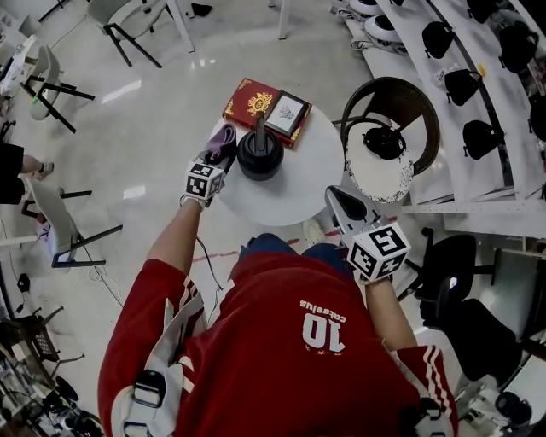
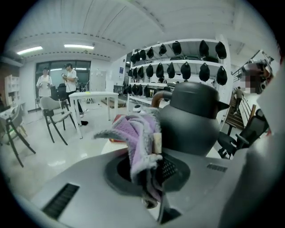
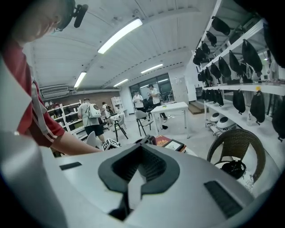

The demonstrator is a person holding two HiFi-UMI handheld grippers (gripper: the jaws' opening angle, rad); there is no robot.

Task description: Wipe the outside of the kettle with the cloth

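Note:
On the round white table [image 1: 311,183] stands the black kettle [image 1: 260,154], its handle upright. My left gripper [image 1: 215,164] is at the kettle's left side, shut on a purple and grey cloth [image 1: 223,141]. In the left gripper view the cloth [image 2: 140,133] bunches up out of the left gripper [image 2: 153,180], and the kettle [image 2: 193,118] sits just behind it to the right; whether cloth and kettle touch is unclear. My right gripper [image 1: 345,209] hangs off the table's near right edge, shut and empty. In the right gripper view that gripper [image 3: 132,185] points toward the kettle [image 3: 144,140].
A red book [image 1: 252,101] with a framed picture [image 1: 287,113] on it lies behind the kettle. A wicker chair [image 1: 409,98] holding a black object stands right of the table. Shelves of black helmets [image 1: 465,85] run along the right; folding chairs [image 1: 128,21] stand far left.

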